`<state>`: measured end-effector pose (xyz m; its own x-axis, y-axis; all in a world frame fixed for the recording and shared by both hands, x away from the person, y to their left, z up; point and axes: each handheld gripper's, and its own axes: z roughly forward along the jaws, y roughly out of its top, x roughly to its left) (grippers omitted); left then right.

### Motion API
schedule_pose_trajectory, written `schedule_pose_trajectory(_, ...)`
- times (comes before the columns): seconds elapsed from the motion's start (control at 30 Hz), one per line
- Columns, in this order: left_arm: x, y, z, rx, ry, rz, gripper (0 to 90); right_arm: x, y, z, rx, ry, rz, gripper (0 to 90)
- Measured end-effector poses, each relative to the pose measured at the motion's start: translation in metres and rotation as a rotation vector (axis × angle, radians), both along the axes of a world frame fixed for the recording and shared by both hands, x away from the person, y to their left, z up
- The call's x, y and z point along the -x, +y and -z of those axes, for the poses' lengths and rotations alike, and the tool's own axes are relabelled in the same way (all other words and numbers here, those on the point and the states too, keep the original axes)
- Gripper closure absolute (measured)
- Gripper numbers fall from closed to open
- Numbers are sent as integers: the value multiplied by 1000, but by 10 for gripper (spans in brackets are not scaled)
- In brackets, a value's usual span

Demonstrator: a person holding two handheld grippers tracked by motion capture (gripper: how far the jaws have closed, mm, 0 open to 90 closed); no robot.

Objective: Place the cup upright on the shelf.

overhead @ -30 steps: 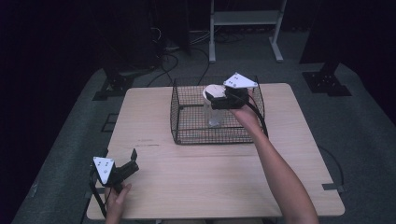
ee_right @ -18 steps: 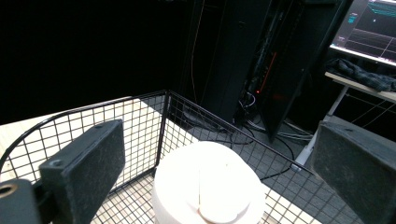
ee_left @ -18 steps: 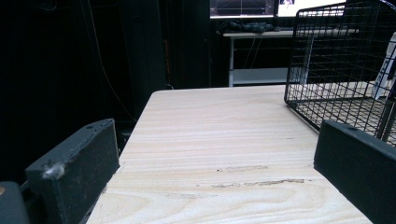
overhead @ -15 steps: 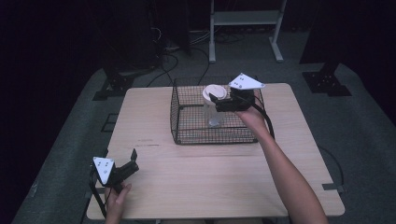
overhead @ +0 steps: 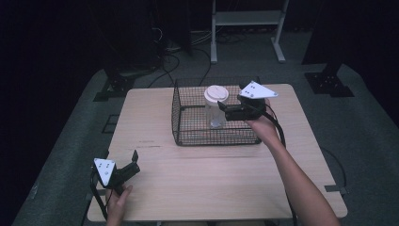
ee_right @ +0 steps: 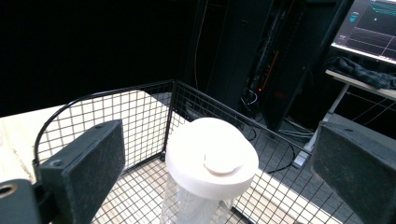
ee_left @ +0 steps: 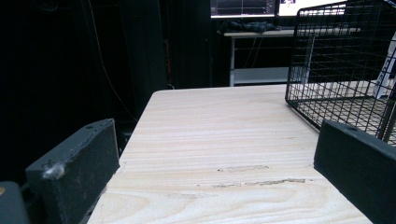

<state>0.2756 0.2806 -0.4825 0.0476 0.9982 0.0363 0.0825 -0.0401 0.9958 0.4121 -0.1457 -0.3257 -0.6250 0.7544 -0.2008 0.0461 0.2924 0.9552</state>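
White-lidded cup (overhead: 216, 106) in basket (overhead: 188, 127), right tool (overhead: 224, 113) now released, backing off.

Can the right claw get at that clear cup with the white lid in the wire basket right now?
Probably yes. The right claw hangs open above the wire basket, whose top is open, and the cup stands upright between the two jaws, a little ahead, with nothing over its white lid. The basket walls only block a sideways approach.

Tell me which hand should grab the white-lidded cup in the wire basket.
Right. The right gripper is open beside the cup inside the wire basket, its fingers either side of the white lid. The left gripper sits at the table's near left corner, far from it.
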Motion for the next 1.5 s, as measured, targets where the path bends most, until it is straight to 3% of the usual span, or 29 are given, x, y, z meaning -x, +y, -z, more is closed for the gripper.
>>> schedule_pose_trajectory(0.67,0,0,0,-8,1,1,0,35,-19,10,4,27,-41,24)
schedule_pose_trajectory(1.0,0,-1,0,-9,2,1,0,53,-36,34,13,54,-44,24)
schedule_pose_trajectory(1.5,0,-1,0,-12,3,0,0,69,-56,52,13,65,-11,24)
